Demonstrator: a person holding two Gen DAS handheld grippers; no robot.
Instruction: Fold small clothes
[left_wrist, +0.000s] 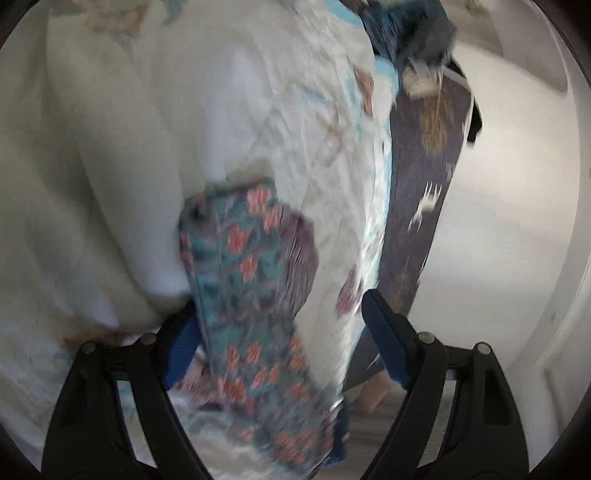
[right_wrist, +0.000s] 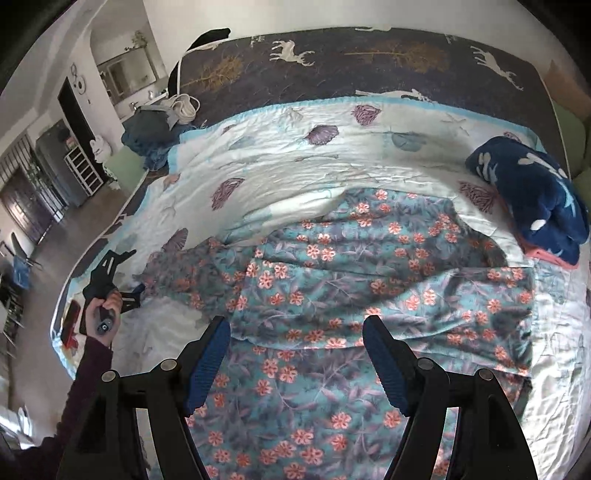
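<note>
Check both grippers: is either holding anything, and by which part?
Neither grips. Left gripper is open, with the floral garment sleeve end lying between its fingers; right gripper hangs open over it.

- A home bedroom: a wide bed fills the right wrist view, its dark cover printed with white deer and golden trees.
- A white quilt with shell and starfish motifs lies over the bed.
- A folded navy fleece blanket sits at the quilt's edge.
- To the left, a wall mirror, a white shelf rack and a wood-look floor.
</note>
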